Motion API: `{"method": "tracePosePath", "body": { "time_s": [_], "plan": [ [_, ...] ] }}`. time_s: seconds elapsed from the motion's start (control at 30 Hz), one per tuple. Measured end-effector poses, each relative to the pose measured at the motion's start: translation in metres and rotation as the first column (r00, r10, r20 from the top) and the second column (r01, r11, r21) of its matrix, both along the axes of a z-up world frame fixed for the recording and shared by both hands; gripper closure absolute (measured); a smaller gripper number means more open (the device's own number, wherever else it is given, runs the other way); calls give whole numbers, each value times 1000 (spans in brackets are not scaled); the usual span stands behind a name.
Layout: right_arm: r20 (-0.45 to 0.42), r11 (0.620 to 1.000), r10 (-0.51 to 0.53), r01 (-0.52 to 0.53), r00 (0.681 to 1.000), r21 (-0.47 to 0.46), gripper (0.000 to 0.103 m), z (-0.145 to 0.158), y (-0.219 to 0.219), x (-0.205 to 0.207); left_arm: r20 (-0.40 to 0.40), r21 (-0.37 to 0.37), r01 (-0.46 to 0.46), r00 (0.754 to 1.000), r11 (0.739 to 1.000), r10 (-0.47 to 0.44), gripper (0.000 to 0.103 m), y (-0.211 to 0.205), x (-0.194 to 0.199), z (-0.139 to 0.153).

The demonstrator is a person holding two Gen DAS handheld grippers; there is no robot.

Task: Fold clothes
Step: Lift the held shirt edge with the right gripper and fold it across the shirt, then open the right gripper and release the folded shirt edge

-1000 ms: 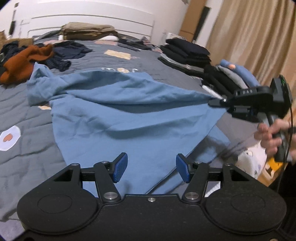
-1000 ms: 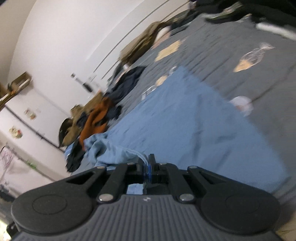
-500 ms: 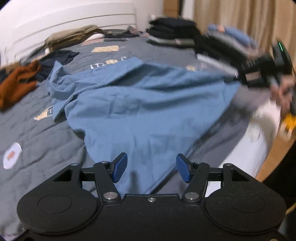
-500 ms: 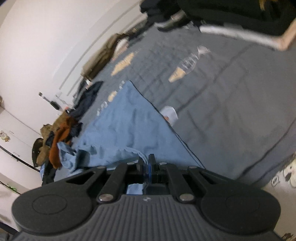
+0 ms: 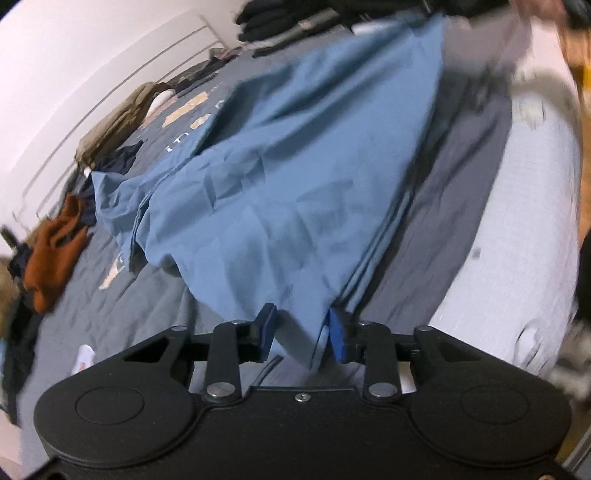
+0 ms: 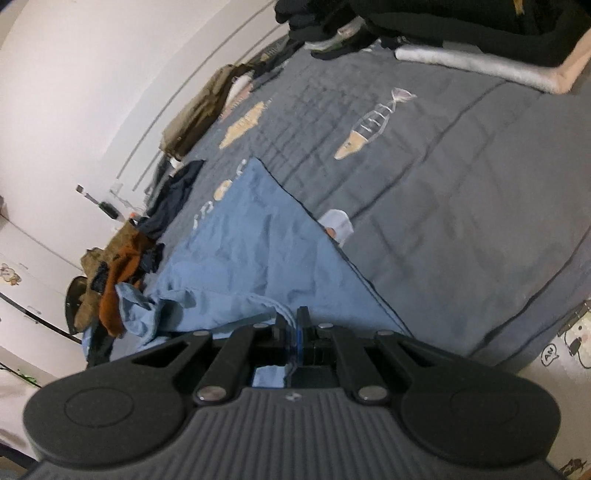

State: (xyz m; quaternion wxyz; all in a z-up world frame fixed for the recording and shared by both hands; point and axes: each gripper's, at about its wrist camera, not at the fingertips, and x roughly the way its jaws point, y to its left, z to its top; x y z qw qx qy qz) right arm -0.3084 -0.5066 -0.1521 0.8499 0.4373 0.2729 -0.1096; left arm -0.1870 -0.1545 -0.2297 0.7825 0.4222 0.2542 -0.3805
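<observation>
A corner of a blue garment (image 5: 280, 192) hangs between the spread, released fingers of the left gripper (image 5: 302, 330). The right gripper (image 6: 293, 328) is clenched on another edge of the same cloth. The garment lies spread across a grey quilted bed (image 6: 461, 192). Farther off sit an orange garment (image 5: 51, 251) and dark folded stacks (image 6: 424, 18).

The only legible text is "AN" in a cartoon speech bubble (image 6: 549, 355) on the white sheet (image 6: 565, 343).
</observation>
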Motion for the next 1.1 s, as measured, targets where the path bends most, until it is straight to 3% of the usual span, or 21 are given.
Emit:
{"method": "tracePosePath", "body": {
  "time_s": [0.13,0.3,0.37,0.5,0.6,0.73,0.8,0.83,0.87,0.93,1.03,1.1],
  "plan": [
    [7,999,10,-9,1000,-36,99,11,4,-6,9,30,18,1000,999,-18,71,-1,-1,-4],
    [-18,1000,-20,20,1000,-14,99,3,-4,-14,0,46,31,1000,998,-31,72,3,0,-6],
    [-52,999,-17,15,999,-33,99,-1,-3,-11,-14,46,37,999,998,-36,96,5,1,-5],
    [-140,996,-4,-8,990,-90,99,-13,1,-2,-35,4,-6,999,1000,6,101,15,11,8],
    [-214,990,5,-35,977,-140,99,-24,6,6,-74,-32,-56,996,998,53,101,23,21,18],
    [-306,974,19,-87,952,-209,95,-33,17,17,-150,-19,-67,987,998,63,97,18,21,14],
    [-314,963,15,-98,949,-251,92,-27,22,16,-217,-58,-64,975,996,50,87,19,20,22],
    [-300,959,3,-88,954,-271,88,-21,22,14,-253,-106,-71,966,992,42,76,23,21,29],
    [-280,954,-14,-71,960,-290,80,-14,21,10,-288,-162,-81,957,983,31,64,26,23,37],
    [-232,946,-43,-35,972,-323,64,-1,18,3,-351,-295,-110,936,949,0,54,35,27,55],
    [-147,941,-68,14,987,-339,56,16,15,-7,-410,-443,-178,912,879,-22,52,45,35,75],
    [-98,943,-8,-25,995,-331,55,24,20,-4,-420,-490,-240,907,838,14,52,49,44,81]
  ]
}}
